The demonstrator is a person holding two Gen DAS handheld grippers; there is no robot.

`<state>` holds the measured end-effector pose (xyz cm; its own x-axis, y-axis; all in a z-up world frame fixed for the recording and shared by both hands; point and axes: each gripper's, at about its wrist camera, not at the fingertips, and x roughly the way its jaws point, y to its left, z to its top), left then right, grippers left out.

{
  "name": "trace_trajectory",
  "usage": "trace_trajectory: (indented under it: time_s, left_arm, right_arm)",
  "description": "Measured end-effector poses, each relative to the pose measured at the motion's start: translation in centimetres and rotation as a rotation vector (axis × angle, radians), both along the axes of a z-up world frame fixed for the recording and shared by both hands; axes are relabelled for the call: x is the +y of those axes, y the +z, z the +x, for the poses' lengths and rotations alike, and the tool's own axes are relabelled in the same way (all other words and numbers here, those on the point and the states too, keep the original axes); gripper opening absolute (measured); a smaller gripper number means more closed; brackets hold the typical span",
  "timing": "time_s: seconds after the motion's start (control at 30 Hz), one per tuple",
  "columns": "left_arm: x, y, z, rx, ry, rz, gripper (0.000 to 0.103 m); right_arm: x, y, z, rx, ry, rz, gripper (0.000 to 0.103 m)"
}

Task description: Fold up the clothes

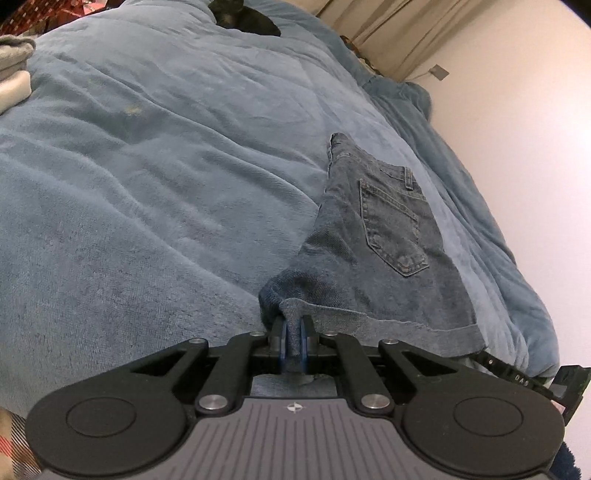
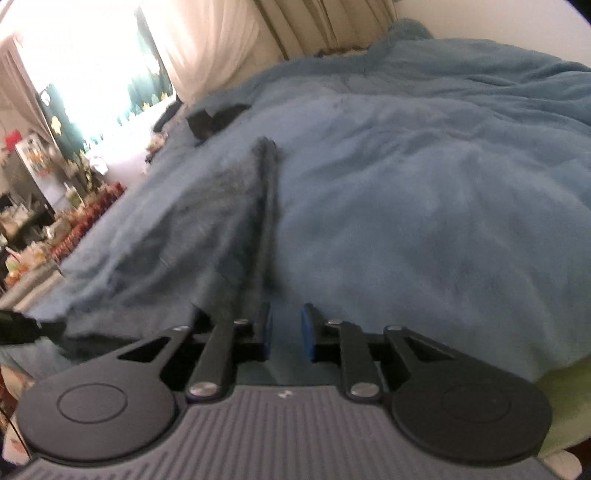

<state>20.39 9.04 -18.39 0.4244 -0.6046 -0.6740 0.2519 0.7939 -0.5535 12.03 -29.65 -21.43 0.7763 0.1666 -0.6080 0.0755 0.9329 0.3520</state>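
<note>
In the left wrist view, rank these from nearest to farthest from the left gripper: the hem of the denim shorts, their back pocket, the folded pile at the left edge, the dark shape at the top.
1. Hem, pinched in the left gripper, bottom centre.
2. Back pocket, right of centre.
3. Folded pile, far left.
4. Dark shape, top centre, across the blue blanket.

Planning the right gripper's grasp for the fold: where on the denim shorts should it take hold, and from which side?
Probably the free hem corner of the denim shorts, near. The left gripper already pinches the hem's other end, and that edge lies flat on the blanket. Come in low from the near bed edge; the right gripper looks open and empty.
</note>
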Motion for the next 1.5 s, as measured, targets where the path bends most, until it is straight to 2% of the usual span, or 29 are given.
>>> trace_trajectory:
  time_s: [0.23,0.37,0.47,0.57,0.67,0.77,0.83,0.87,1.03,1.1,1.17,1.23,1.33,1.43,1.5]
  left_arm:
    - [-0.3,-0.1,0.0,-0.01,-0.005,0.027,0.007]
    - [-0.2,-0.2,0.2,-0.001,0.001,0.015,0.007]
    - [-0.3,-0.2,0.4,-0.001,-0.004,0.019,0.007]
    - [-0.2,-0.2,0.4,0.0,-0.003,0.018,0.007]
    - [-0.2,-0.2,0.4,-0.002,-0.005,0.02,0.007]
    - [-0.1,-0.3,0.5,0.009,0.002,0.014,0.007]
    - [-0.1,-0.2,0.4,0.012,0.006,0.009,0.007]
    - [-0.2,0.0,0.4,0.011,0.007,0.008,0.007]
    - [-0.3,2.1,-0.1,-0.036,0.008,-0.009,0.007]
    - [-0.2,3.2,-0.3,-0.064,0.005,-0.033,0.007]
    - [-0.3,3.8,-0.5,-0.088,-0.01,-0.035,0.007]
    - [-0.7,3.4,-0.5,-0.084,-0.024,-0.025,0.007]
    - [-1.2,1.4,-0.3,-0.031,-0.034,0.002,0.007]
    - [-1.3,0.1,-0.7,-0.01,-0.048,0.029,0.007]
    - [-1.1,-0.3,-0.9,-0.006,-0.055,0.033,0.007]
  right_arm:
    - [1.0,0.5,0.2,-0.046,0.026,-0.029,0.021]
    - [1.1,1.1,0.0,-0.069,0.026,-0.032,0.021]
    - [1.1,0.9,0.5,-0.045,0.034,-0.032,0.022]
    - [1.3,1.1,0.9,-0.062,0.026,-0.023,0.022]
    - [1.7,0.4,2.3,0.006,0.061,-0.016,0.022]
    - [1.0,-0.8,3.1,0.038,0.046,0.067,0.022]
    - [0.8,-1.0,3.1,0.02,0.061,0.156,0.022]
    - [0.8,-1.1,3.1,0.008,0.071,0.202,0.014]
    - [2.3,2.0,2.5,-0.052,0.08,0.081,0.009]
    - [1.6,3.8,2.1,-0.08,0.066,0.046,0.005]
    - [0.9,4.4,2.2,-0.067,0.047,0.016,0.005]
    - [0.7,3.1,2.6,-0.013,0.039,-0.006,0.005]
    - [1.1,-0.2,3.2,0.075,0.041,-0.051,0.006]
    - [1.0,-0.6,2.7,0.062,0.009,-0.049,0.009]
    - [1.4,0.3,2.3,0.045,0.001,-0.1,0.016]
